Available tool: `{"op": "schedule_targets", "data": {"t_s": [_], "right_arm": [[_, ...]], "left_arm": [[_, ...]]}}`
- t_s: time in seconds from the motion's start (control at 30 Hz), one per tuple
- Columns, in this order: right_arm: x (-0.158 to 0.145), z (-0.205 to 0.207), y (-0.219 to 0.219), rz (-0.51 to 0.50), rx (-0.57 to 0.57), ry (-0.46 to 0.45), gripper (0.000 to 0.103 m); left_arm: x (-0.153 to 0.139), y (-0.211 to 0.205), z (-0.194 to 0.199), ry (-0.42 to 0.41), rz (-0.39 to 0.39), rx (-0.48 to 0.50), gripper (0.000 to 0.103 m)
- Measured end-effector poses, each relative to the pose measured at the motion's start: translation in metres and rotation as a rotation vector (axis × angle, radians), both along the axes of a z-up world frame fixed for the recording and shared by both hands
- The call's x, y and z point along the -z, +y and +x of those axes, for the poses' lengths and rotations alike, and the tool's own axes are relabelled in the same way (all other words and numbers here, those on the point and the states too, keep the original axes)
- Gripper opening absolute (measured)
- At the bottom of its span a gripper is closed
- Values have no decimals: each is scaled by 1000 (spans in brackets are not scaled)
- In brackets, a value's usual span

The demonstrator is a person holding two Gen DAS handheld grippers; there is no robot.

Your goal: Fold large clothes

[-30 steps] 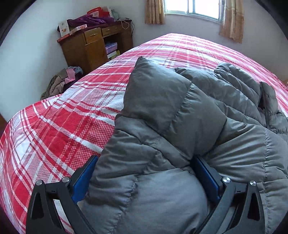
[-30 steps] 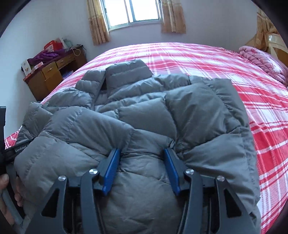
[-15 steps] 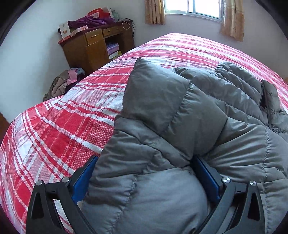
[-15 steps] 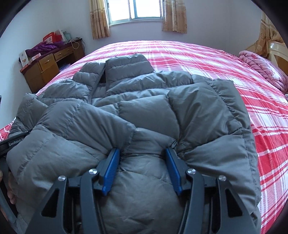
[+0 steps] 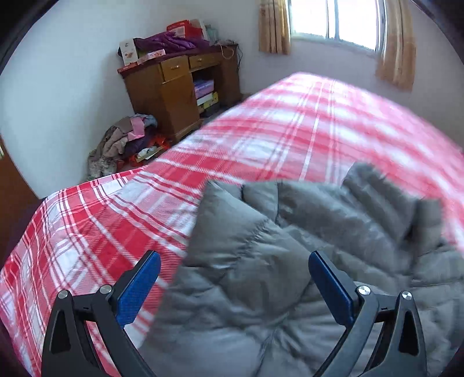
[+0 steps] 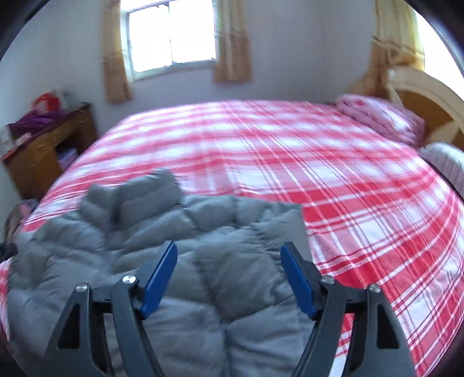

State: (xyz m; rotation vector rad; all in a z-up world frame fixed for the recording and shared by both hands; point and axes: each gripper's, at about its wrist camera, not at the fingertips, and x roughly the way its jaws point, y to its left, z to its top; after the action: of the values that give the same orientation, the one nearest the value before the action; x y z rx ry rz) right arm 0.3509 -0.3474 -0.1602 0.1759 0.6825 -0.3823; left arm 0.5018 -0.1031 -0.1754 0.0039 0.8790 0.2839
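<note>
both claws, left claw [image 5: 233, 285] and right claw [image 6: 229, 272], hang open over the jacket [image 5: 261, 290] at the bed [image 5: 87, 237] edge; its puffy fold may spring open.

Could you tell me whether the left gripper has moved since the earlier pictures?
Yes. The left gripper has risen and pulled back: against the wooden desk, the jacket sits lower, outside its open jaws.

Nothing I can read from here. Far left, the boxes [image 5: 127, 52] on top of the wooden desk [image 5: 171, 95] carry printing, but it is too small and soft to make out. The red packet [image 5: 185, 27] beside them shows markings, all a blur. Everything else carries no lettering I can see.
</note>
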Motion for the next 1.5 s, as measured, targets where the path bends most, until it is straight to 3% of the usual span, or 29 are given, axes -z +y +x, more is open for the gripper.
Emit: {"op": "schedule_targets", "data": {"t_s": [0.1, 0.2, 0.4, 0.8, 1.0, 1.1, 1.13, 1.2, 1.27, 1.37, 1.5], "right_arm": [[32, 17, -9, -33, 48, 84, 77], [57, 15, -17, -8, 48, 117, 78], [61, 21, -9, -53, 49, 158, 81], [66, 23, -10, -26, 48, 162, 83], [67, 23, -12, -11, 43, 154, 84], [67, 24, -13, 2, 33, 156, 88], [66, 24, -13, 12, 21, 160, 89], [60, 24, -15, 25, -24, 189, 89], [42, 22, -21, 60, -68, 175, 89], [16, 33, -32, 96, -64, 149, 92], [-12, 77, -36, 155, -94, 151, 94]], "left_arm": [[34, -10, 16, 66, 74, 6, 102], [46, -13, 15, 42, 96, 6, 102], [52, -26, 11, 5, 174, -14, 102], [55, -25, 13, 6, 170, -12, 102], [54, -18, 15, 22, 119, 3, 102], [45, -7, 15, 93, 51, 69, 102], [34, -1, 13, 113, 31, 75, 102], [14, 3, 8, 71, -14, 107, 102], [-7, 2, 12, 31, -36, 152, 102], [-23, -11, 41, 50, -50, 192, 102], [-32, -31, 85, 64, -88, 207, 102]]}}
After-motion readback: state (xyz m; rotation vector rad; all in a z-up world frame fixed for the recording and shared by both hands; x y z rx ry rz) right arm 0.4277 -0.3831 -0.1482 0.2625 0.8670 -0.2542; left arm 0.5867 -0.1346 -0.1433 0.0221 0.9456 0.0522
